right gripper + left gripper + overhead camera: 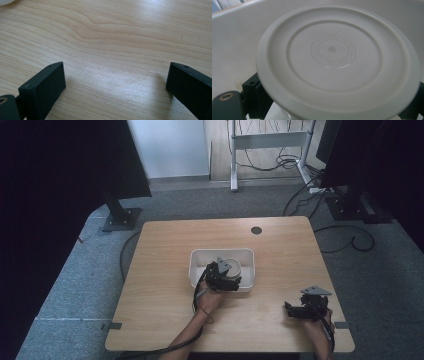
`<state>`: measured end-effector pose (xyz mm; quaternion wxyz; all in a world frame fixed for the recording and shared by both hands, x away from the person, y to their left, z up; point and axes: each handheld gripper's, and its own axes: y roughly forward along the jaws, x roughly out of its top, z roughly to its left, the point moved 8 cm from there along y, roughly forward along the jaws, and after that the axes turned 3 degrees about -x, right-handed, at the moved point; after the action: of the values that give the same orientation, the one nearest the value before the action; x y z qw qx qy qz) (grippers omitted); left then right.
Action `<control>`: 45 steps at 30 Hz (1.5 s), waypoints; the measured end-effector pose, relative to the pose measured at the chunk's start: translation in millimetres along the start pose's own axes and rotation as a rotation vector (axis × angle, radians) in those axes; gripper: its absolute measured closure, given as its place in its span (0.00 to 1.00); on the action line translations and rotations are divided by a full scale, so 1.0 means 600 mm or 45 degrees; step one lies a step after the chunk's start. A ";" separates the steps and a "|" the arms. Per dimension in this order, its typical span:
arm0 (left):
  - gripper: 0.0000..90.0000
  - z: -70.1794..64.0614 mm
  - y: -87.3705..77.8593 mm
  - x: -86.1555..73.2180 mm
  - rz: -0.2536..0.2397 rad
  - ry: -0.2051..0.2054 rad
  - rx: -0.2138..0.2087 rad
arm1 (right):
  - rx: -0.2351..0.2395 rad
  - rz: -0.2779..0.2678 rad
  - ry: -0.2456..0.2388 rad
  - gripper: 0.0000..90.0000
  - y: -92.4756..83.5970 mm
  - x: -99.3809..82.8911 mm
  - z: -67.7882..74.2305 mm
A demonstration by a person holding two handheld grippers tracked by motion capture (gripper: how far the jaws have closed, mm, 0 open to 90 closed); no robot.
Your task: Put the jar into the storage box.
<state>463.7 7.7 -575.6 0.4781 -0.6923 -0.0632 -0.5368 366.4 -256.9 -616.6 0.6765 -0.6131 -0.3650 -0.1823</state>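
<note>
1. The left gripper reached into the white rectangular plastic tub near the middle of the pale wooden table. Its black jaws stood on either side of a round white plastic container with a flat, embossed lid, seemingly clamped on the body just under the lid rim, though the contact itself was hidden by the lid.
2. The step in hand looked like taking the container out of the tub, or setting it in. If out, the next move would call for a straight lift high enough to clear the tub wall, with the grip kept firm.
3. The container sat between the jaws and very close to the left gripper's camera, inside the tub and towards its near right part.
4. The right gripper rested low over bare table near the right front corner, well apart from the tub, its jaws spread wide with nothing between them.
</note>
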 end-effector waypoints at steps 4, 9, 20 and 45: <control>0.11 0.001 0.001 0.000 0.007 -0.008 0.009 | 0.000 0.000 0.000 0.02 0.000 0.000 0.000; 0.11 0.004 0.001 0.000 0.024 -0.052 -0.002 | 0.000 0.000 0.000 0.02 0.000 0.000 0.000; 0.10 0.006 0.002 0.001 0.058 -0.066 -0.031 | 0.000 0.000 -0.001 0.02 0.000 0.000 0.000; 0.04 0.005 -0.021 0.013 -0.007 -0.086 -0.092 | 0.000 0.000 0.000 0.02 0.000 0.000 0.000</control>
<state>461.5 13.3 -561.6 0.4490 -0.7266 -0.0618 -0.5163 366.3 -256.9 -616.6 0.6765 -0.6131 -0.3650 -0.1822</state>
